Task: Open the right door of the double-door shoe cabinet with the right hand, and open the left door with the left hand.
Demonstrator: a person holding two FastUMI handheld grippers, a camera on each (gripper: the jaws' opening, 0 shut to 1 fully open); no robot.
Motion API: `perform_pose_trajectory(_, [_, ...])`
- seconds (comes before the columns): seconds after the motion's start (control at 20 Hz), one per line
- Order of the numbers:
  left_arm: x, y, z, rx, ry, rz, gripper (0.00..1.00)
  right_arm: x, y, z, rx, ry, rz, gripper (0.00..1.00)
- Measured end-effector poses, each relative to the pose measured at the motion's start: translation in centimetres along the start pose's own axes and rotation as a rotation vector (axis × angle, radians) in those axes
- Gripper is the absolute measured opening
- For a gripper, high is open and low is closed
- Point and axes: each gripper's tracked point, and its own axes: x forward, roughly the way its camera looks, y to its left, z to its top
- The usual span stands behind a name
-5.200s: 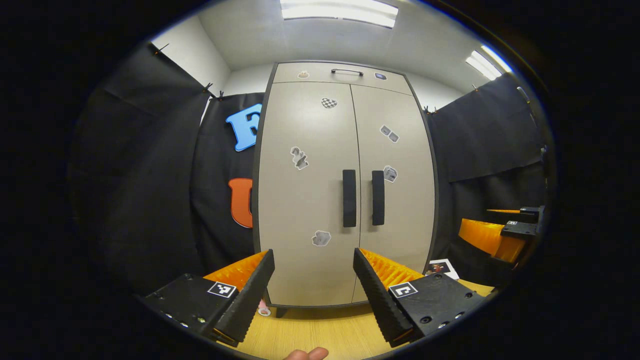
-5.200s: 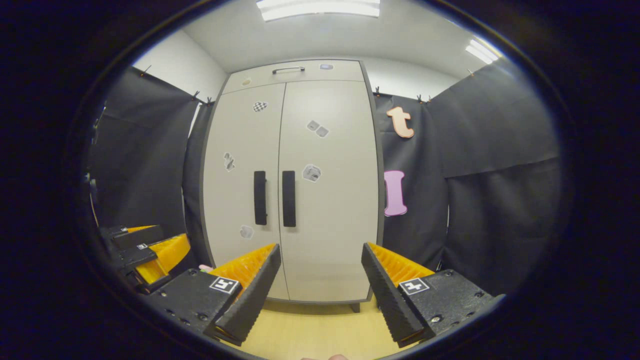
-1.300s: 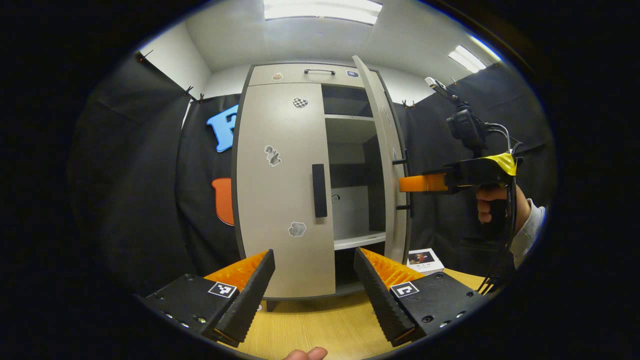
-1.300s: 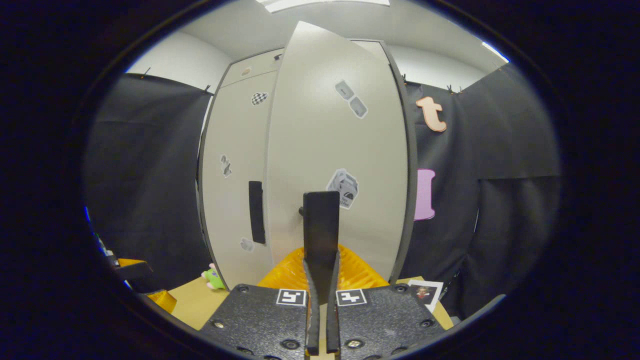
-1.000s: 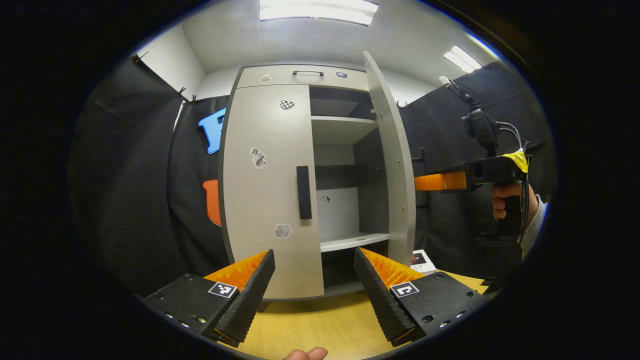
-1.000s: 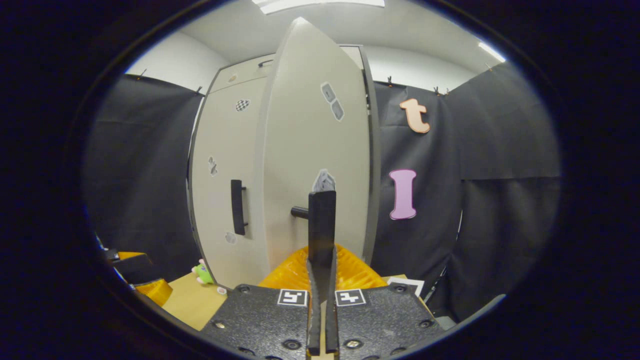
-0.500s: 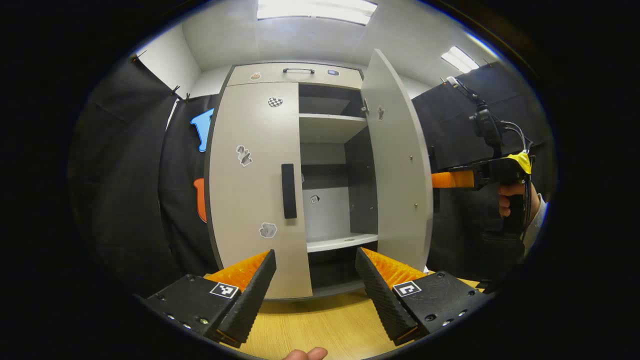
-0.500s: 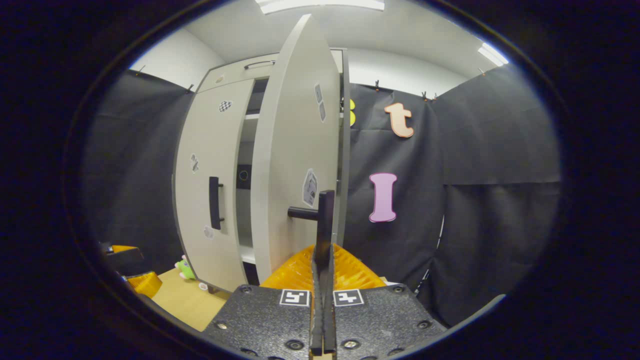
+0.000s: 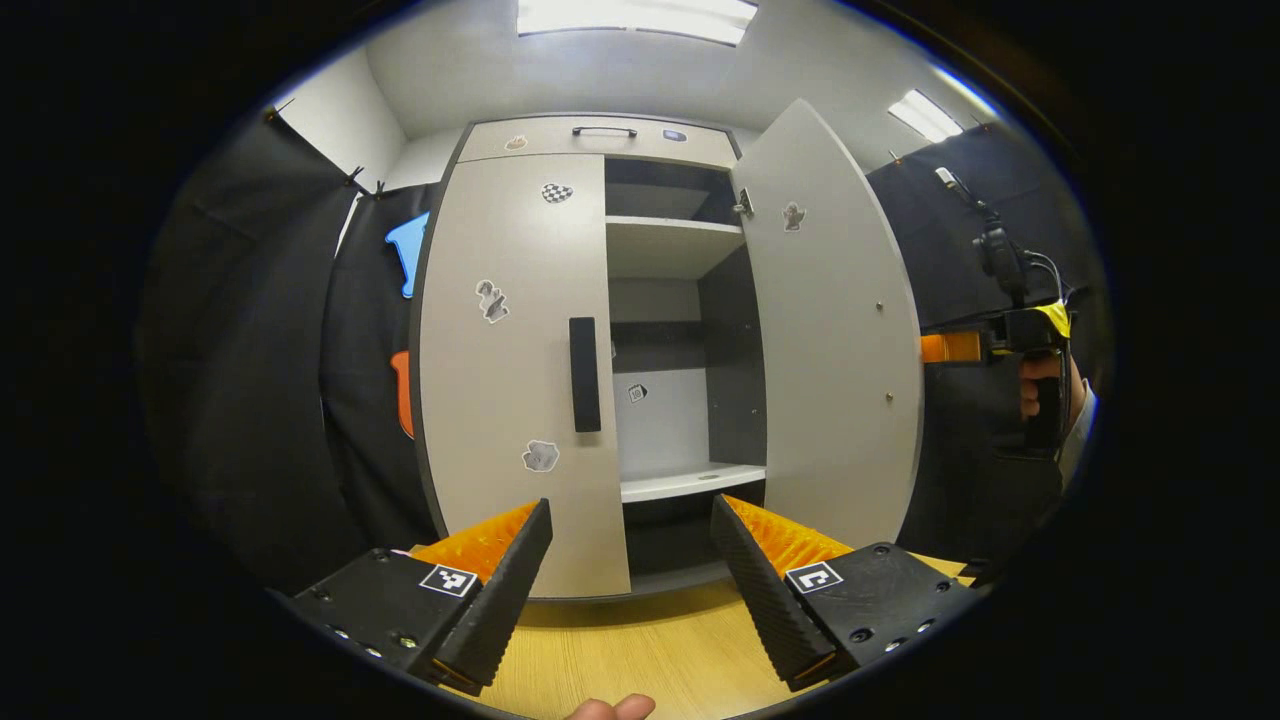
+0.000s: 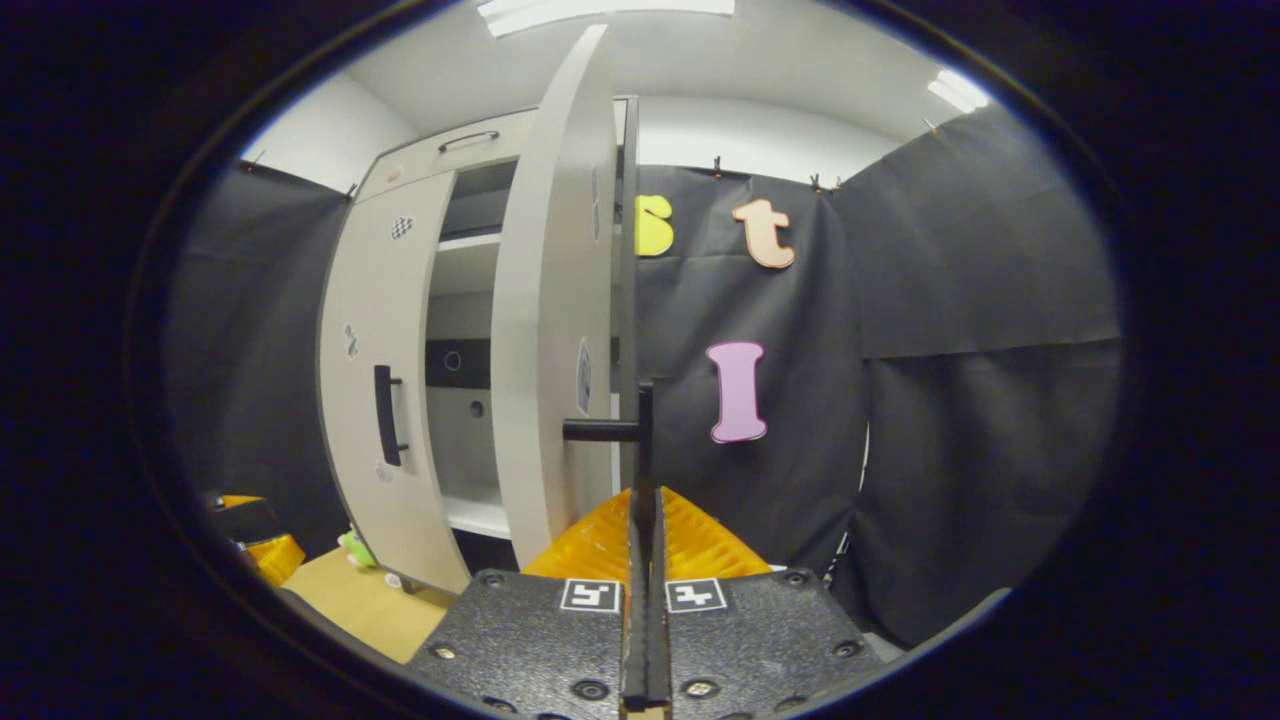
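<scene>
In the left gripper view, the left gripper (image 9: 630, 570) hung nearest, its two fingers spread wide with nothing between them, above a pale wooden floor (image 9: 620, 655) in front of the shoe cabinet (image 9: 590, 140). A fingertip (image 9: 612, 708) of the person showed at the very bottom edge. Beyond the fingers stood the left door (image 9: 510, 370), shut flush with the cabinet, its dark vertical handle (image 9: 584, 374) untouched and several small stickers on its face. To its right the cabinet stood open, showing a light shelf (image 9: 690, 483) low down, another shelf (image 9: 665, 228) higher up and a dark back panel between them. The right door (image 9: 835, 340) was swung well out, its inner face turned toward this camera. Past its outer edge, a hand (image 9: 1040, 385) held the right gripper (image 9: 955, 347) level at handle height, its tips hidden behind the door. In the right gripper view, the right gripper (image 10: 644, 500) had its fingers pressed together on the right door's handle (image 10: 645, 440), which rose edge-on just ahead of them, joined to the door (image 10: 545, 330) by a short dark post. Farther off on the left of that view, the closed left door (image 10: 375, 360) carried its own handle (image 10: 384, 415), and the other gripper (image 10: 250, 535) sat low near the floor.
</scene>
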Motion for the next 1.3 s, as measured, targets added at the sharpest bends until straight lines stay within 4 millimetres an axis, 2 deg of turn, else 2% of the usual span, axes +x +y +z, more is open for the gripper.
perform_pose_trajectory(0.2, [0.1,0.1,-0.1,0.002,0.004,0.007,0.96,-0.5,0.1,-0.3,0.003,0.007,-0.017,0.04])
perform_pose_trajectory(0.35, [0.0,0.6,-0.3,0.006,0.0,0.015,0.96,-4.1,0.3,-2.3,0.031,0.035,-0.076,0.04])
perform_pose_trajectory(0.45, [-0.2,0.7,-0.6,0.003,0.002,0.014,0.96,-7.2,1.2,-2.5,0.047,0.025,-0.097,0.04])
perform_pose_trajectory(0.6, [-0.6,1.0,-0.5,-0.009,-0.002,0.009,0.96,-9.7,4.8,-1.3,0.072,-0.011,-0.045,0.04])
perform_pose_trajectory(0.75, [-1.2,1.5,0.0,-0.009,-0.012,0.016,0.96,-9.4,8.4,-1.0,0.065,-0.017,0.012,0.04])
perform_pose_trajectory(0.95, [-2.3,2.9,0.7,0.005,-0.026,0.044,0.96,-7.8,11.0,-1.2,0.07,-0.038,0.032,0.04])
perform_pose_trajectory(1.0, [-2.7,3.2,0.7,0.01,-0.027,0.053,0.96,-7.4,11.5,-1.5,0.067,-0.031,0.034,0.1])
perform_pose_trajectory(1.05, [-3.0,3.6,0.8,0.014,-0.027,0.063,0.96,-7.3,11.9,-1.7,0.066,-0.026,0.038,0.11])
perform_pose_trajectory(1.15, [-3.4,4.4,1.0,0.015,-0.028,0.085,0.96,-6.7,12.1,-2.1,0.06,-0.015,0.031,0.36])
perform_pose_trajectory(1.2, [-3.5,4.7,1.0,0.01,-0.029,0.09,0.96,-6.5,12.1,-2.2,0.059,-0.012,0.027,0.54])
perform_pose_trajectory(1.3, [-3.3,4.8,0.9,-0.008,-0.021,0.084,0.96,-6.2,12.4,-2.5,0.064,-0.01,0.025,0.66])
